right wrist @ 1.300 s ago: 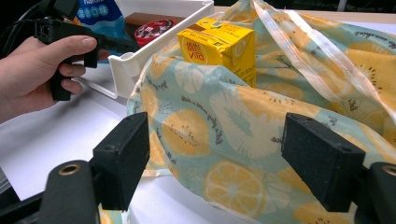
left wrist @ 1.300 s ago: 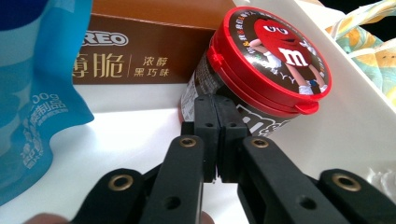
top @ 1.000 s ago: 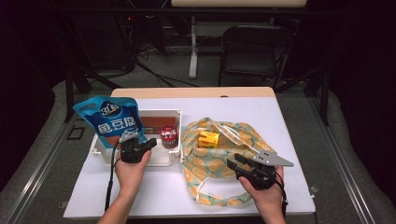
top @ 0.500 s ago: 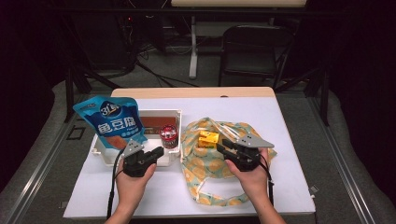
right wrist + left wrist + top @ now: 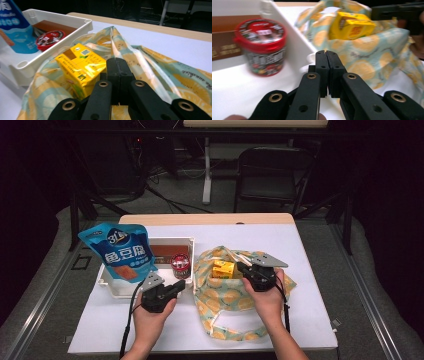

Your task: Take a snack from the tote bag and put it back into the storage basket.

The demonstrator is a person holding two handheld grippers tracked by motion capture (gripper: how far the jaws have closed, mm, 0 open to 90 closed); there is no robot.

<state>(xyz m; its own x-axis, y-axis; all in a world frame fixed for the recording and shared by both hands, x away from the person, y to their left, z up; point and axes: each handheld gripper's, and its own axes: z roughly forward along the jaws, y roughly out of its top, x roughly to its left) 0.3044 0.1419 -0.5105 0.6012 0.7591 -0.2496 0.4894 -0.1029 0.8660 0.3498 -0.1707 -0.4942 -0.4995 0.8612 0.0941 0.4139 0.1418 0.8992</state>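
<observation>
Nearest us, the left gripper (image 5: 176, 287) lies low over the white surface (image 5: 310, 270), jaws pressed together on nothing, aimed at the lemon-print bag (image 5: 225, 300). The right gripper (image 5: 242, 268), jaws just closed and empty, hovers at the bag's mouth beside the yellow carton (image 5: 223, 269). Beyond, the white tray (image 5: 112, 287) holds a red-lidded cup (image 5: 180, 264) and a blue pouch (image 5: 122, 251). The right gripper view reveals the carton's printed top (image 5: 82, 62).

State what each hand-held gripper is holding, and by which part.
Neither holds anything: the left hand-held gripper and the right hand-held gripper have their jaws shut together, empty.
</observation>
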